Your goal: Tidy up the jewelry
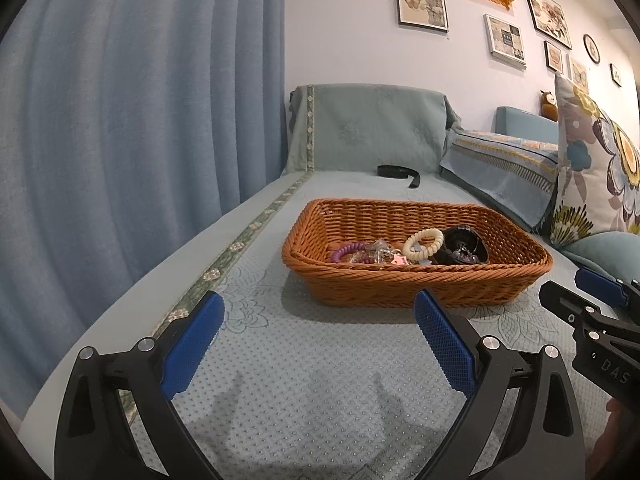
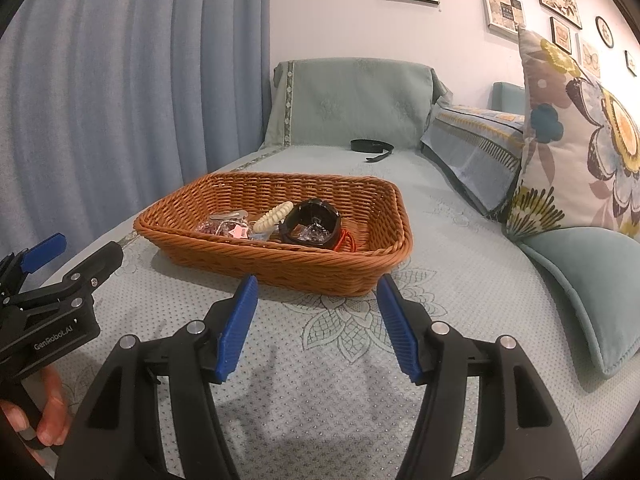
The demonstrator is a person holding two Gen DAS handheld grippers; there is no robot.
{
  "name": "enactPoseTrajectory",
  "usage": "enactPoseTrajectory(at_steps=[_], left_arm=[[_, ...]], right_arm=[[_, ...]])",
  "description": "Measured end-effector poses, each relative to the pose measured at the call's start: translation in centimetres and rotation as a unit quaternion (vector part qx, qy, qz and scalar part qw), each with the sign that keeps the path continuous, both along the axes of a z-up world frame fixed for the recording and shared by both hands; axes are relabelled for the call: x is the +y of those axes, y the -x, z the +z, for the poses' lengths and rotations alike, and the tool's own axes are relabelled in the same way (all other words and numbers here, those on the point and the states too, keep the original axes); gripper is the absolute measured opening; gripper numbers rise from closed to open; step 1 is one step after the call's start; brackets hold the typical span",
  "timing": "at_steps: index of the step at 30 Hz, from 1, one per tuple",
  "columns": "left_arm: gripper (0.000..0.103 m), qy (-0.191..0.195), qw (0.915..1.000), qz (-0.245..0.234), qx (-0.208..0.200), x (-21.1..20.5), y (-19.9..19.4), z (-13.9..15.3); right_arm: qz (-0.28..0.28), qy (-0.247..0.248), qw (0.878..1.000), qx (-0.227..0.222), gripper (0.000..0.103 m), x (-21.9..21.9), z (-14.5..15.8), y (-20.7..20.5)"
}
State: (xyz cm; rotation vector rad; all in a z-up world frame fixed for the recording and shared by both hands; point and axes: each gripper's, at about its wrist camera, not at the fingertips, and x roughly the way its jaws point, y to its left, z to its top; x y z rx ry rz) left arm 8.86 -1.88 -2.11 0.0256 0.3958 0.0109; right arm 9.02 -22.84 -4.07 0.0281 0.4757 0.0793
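Note:
A brown wicker basket (image 1: 416,292) (image 2: 304,268) sits on the quilted sofa seat. It holds a cream coil hair tie (image 1: 423,243) (image 2: 274,212), a purple coil tie (image 1: 347,252), a black bracelet box (image 1: 462,246) (image 2: 314,222) with clear stones inside, a red cord (image 2: 347,240) and small shiny pieces (image 1: 376,256) (image 2: 224,226). My left gripper (image 1: 320,308) is open and empty, just in front of the basket's left part. My right gripper (image 2: 316,292) is open and empty, just in front of the basket's near rim.
A black belt (image 1: 396,172) (image 2: 372,147) lies on the seat behind the basket. A blue curtain (image 1: 140,120) hangs on the left. A floral pillow (image 2: 576,140) and a teal cushion (image 2: 592,280) lie on the right.

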Motion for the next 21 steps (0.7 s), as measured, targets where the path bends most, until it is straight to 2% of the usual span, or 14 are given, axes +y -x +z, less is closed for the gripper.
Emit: enactPoseTrajectory(at_steps=[21], left_arm=[[0.093,-0.001,1.0000,-0.001,0.001,0.26,-0.15,-0.06]], right_arm=[[0.005,0.003,1.000,-0.002,0.058,0.18,0.10,0.12]])
